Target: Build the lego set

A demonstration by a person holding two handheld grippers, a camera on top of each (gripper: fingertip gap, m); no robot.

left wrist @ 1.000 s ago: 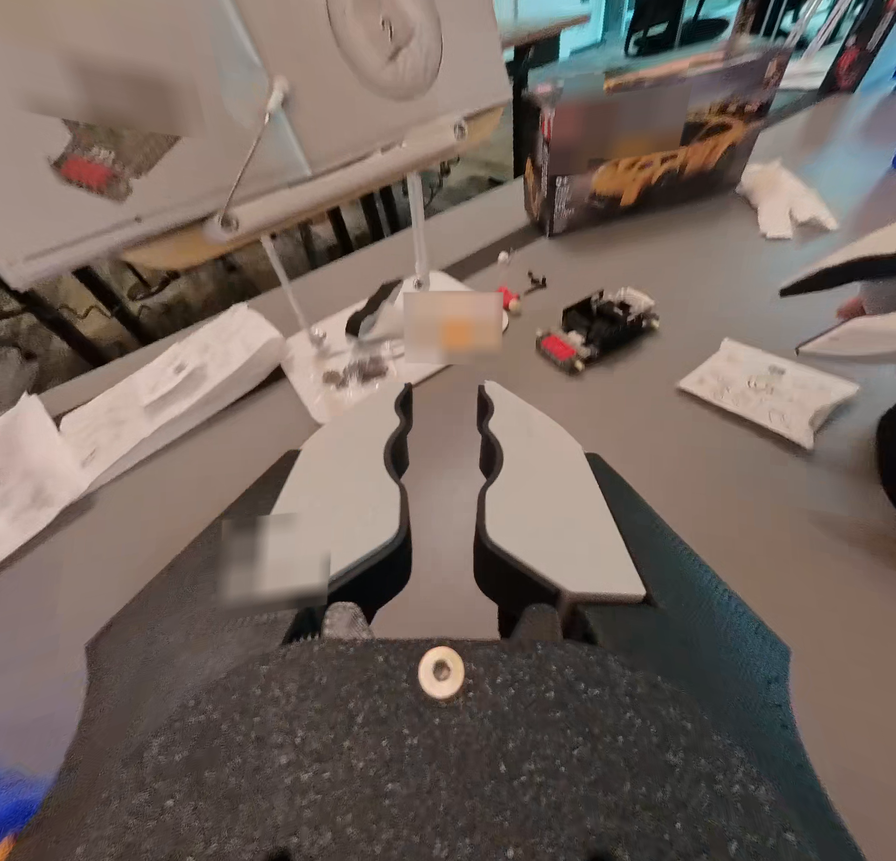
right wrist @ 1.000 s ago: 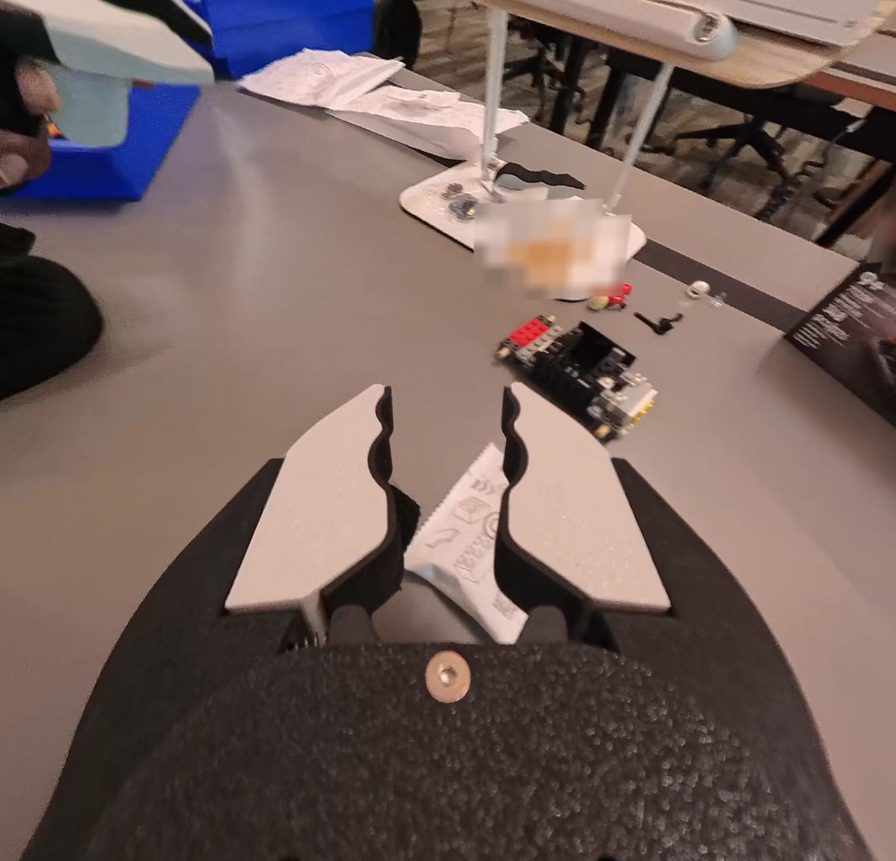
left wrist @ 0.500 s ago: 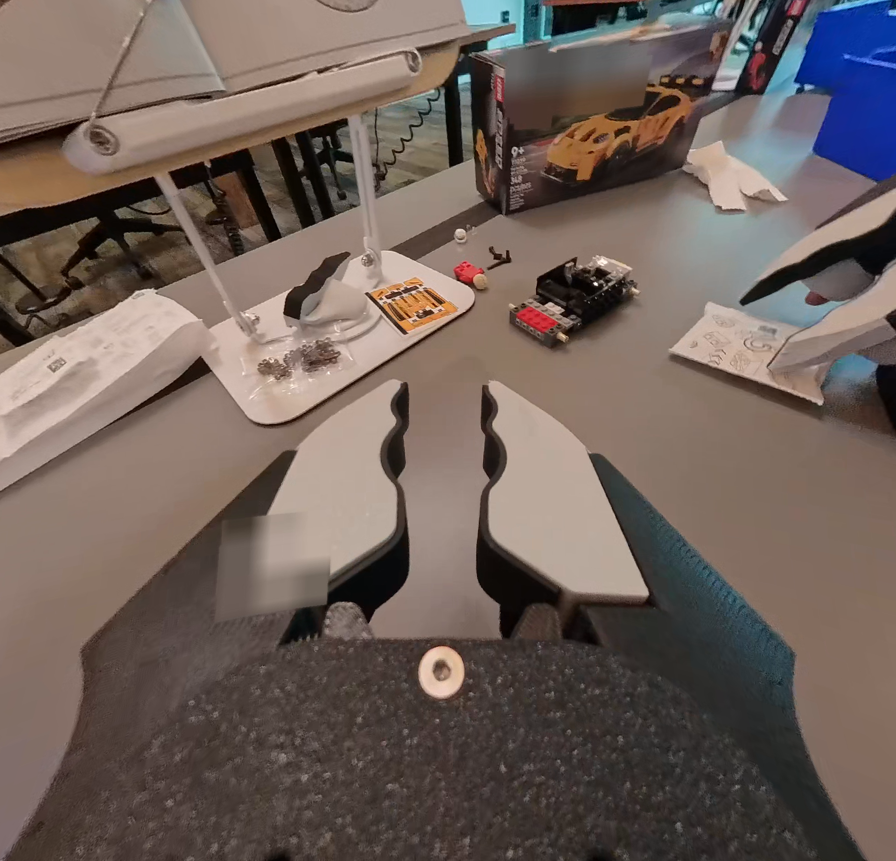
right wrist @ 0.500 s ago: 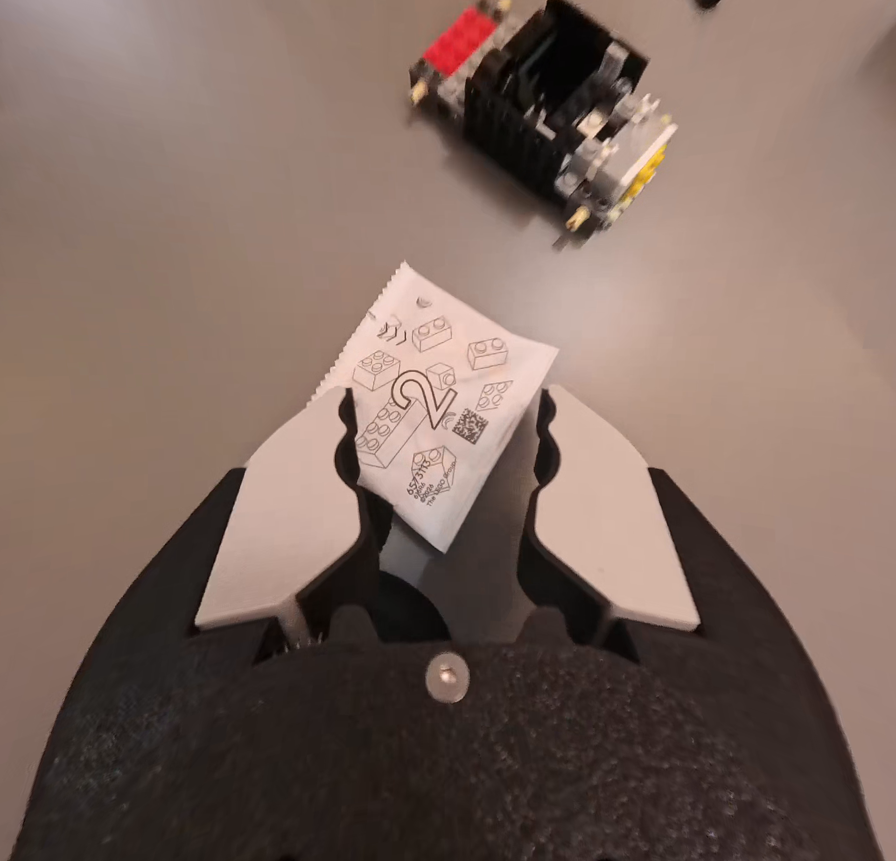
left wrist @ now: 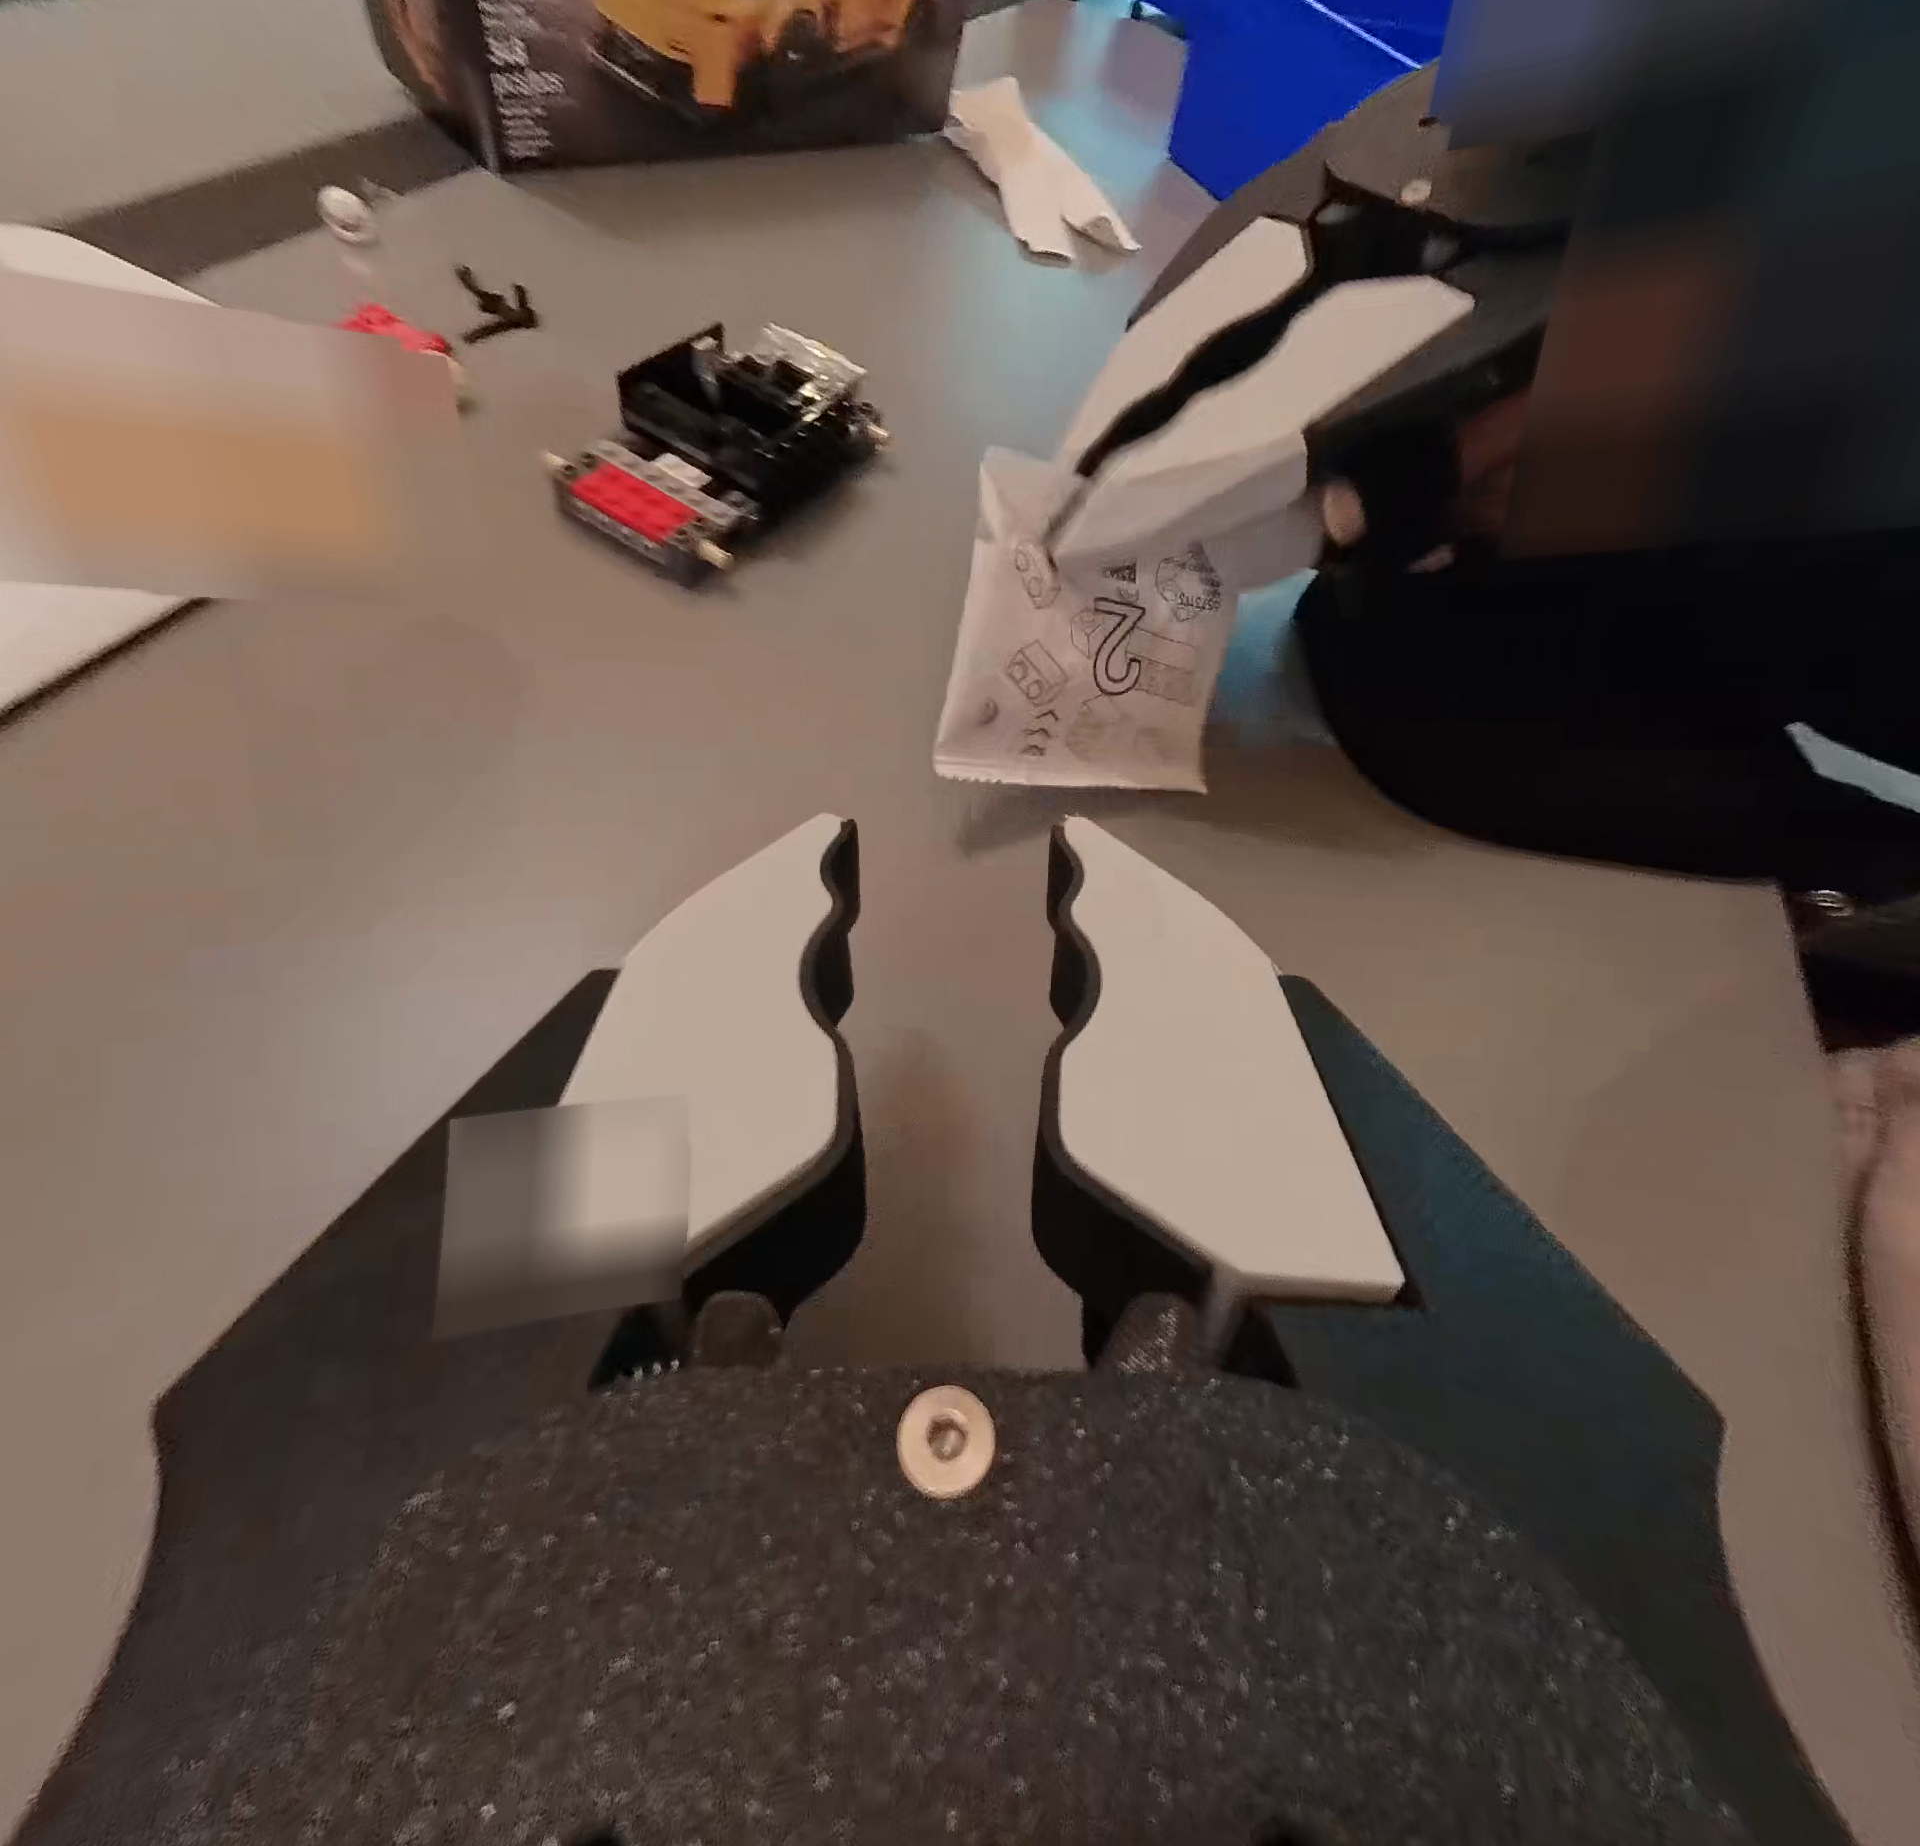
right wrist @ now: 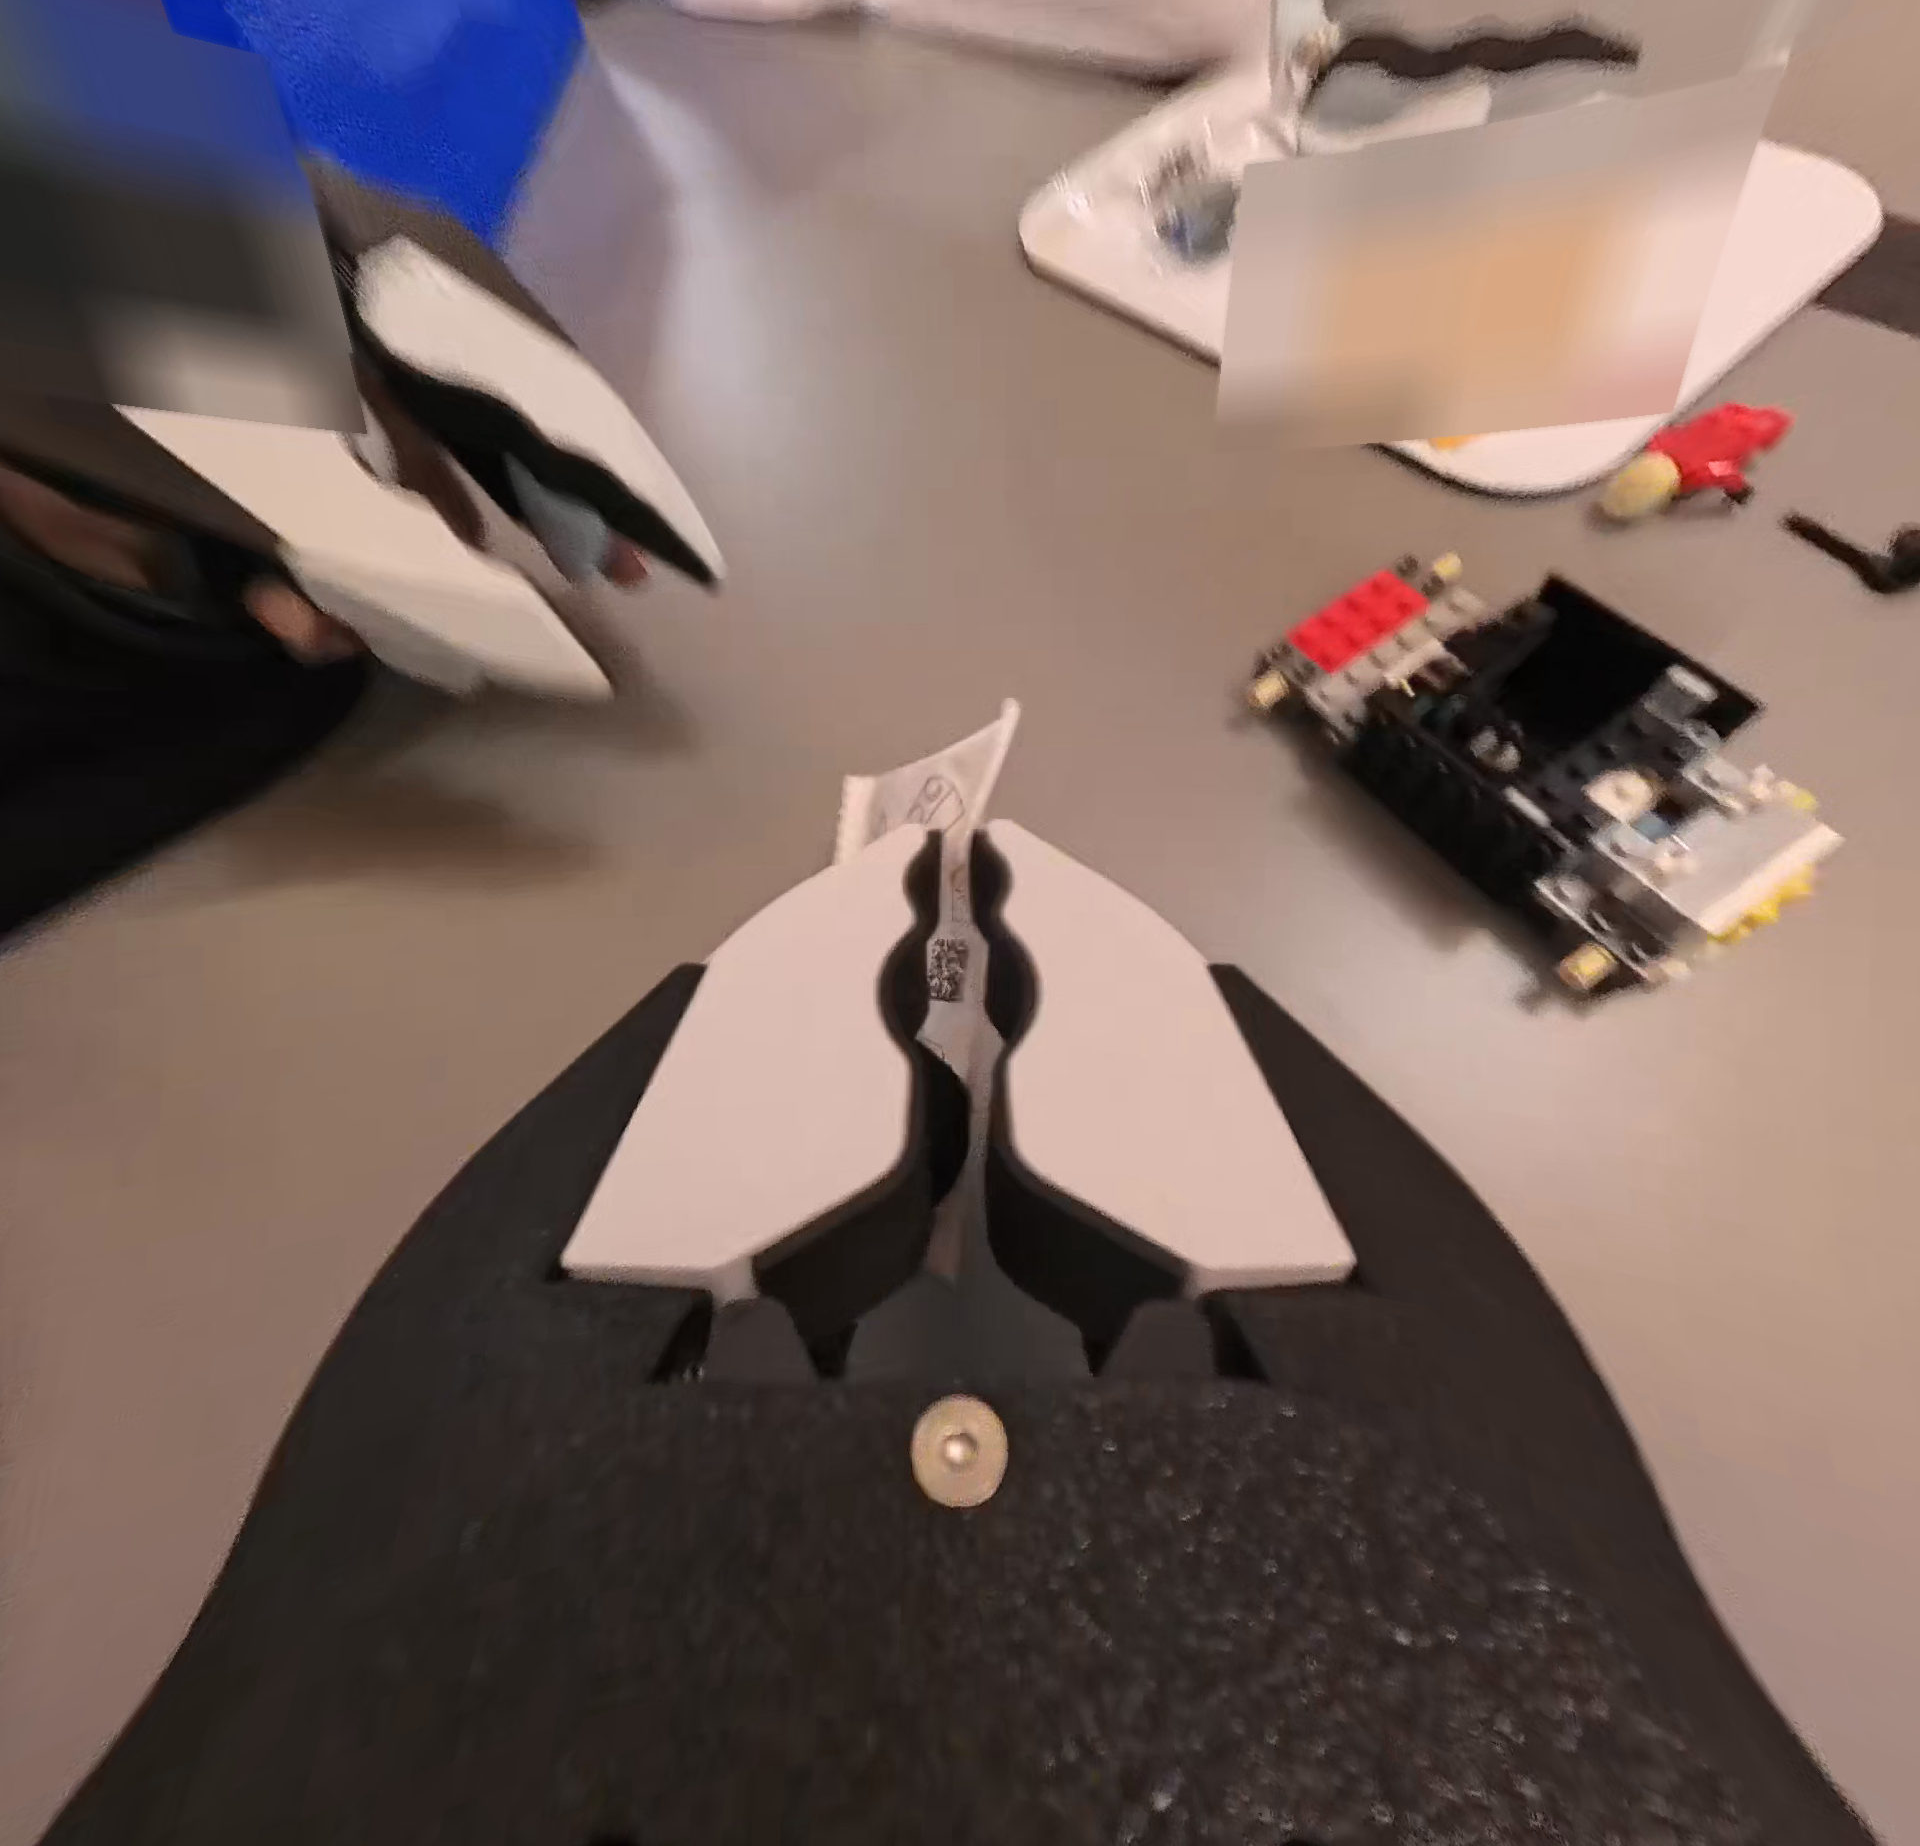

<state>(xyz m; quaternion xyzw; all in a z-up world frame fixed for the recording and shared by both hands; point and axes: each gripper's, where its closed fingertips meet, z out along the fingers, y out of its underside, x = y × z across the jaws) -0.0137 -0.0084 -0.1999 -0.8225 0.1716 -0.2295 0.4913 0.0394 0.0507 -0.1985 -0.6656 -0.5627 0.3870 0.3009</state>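
Note:
My right gripper (right wrist: 961,835) is shut on a white paper parts bag (right wrist: 940,788) and holds it above the grey table; in the left wrist view the bag (left wrist: 1081,674) hangs from the right gripper (left wrist: 1055,539). My left gripper (left wrist: 951,840) is open and empty, just below and left of the hanging bag; it also shows in the right wrist view (right wrist: 655,612). A half-built black lego chassis with a red plate (left wrist: 717,456) lies on the table, also in the right wrist view (right wrist: 1538,788).
A lego box with a yellow car picture (left wrist: 675,30) stands at the back. A white stand base (right wrist: 1455,238) holds small parts. Loose red (right wrist: 1725,446) and black (left wrist: 494,310) pieces lie near it. A blue bin (left wrist: 1299,51) and crumpled white paper (left wrist: 1039,175) are farther off. My right fingertips sit around 9 centimeters from my left ones.
My right gripper closed on the paper bag and lifted it off the table. My left gripper swung right and down toward the bag, still open.

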